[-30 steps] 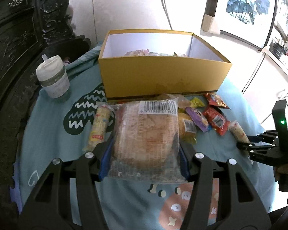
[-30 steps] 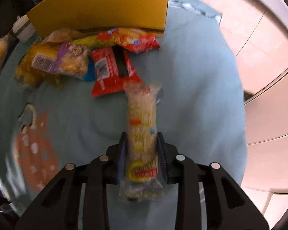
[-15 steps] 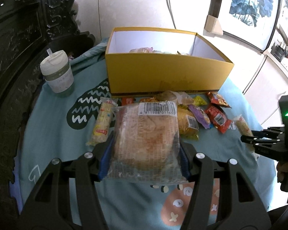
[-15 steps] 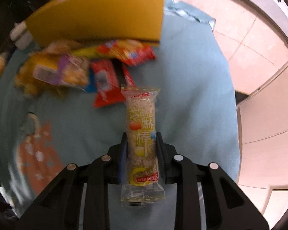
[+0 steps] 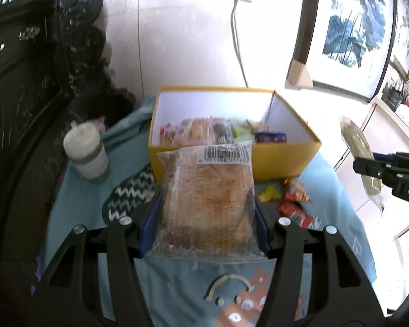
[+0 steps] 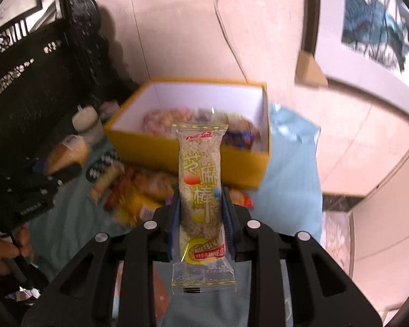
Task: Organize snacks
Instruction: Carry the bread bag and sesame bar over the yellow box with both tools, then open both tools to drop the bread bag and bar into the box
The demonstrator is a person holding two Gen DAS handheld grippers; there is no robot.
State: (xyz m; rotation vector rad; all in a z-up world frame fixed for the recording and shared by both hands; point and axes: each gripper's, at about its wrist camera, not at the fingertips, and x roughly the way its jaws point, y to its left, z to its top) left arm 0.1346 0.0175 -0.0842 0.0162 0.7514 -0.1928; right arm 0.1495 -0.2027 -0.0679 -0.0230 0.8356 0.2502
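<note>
My left gripper (image 5: 205,219) is shut on a clear-wrapped bread packet (image 5: 207,199) with a barcode label, held in the air just in front of the open yellow box (image 5: 280,160). My right gripper (image 6: 200,212) is shut on a long sesame stick bar (image 6: 200,169) in a clear and yellow wrapper, also lifted and pointing at the box (image 6: 242,163). Several snacks lie inside the box. Loose snack packets (image 5: 294,199) remain on the cloth in front of it. The left wrist view shows the right gripper (image 5: 368,166) and its bar (image 5: 354,141) at the right edge.
A lidded white cup (image 5: 86,150) stands left of the box. Dark carved furniture (image 5: 27,81) borders the table on the left. A teal patterned cloth (image 5: 177,286) covers the table. A cable (image 5: 237,41) hangs on the wall behind; white cabinets stand to the right.
Both grippers have risen with their packets, the right one much more. The box's inside now shows in both views, and the loose snacks have dropped lower in the frames.
</note>
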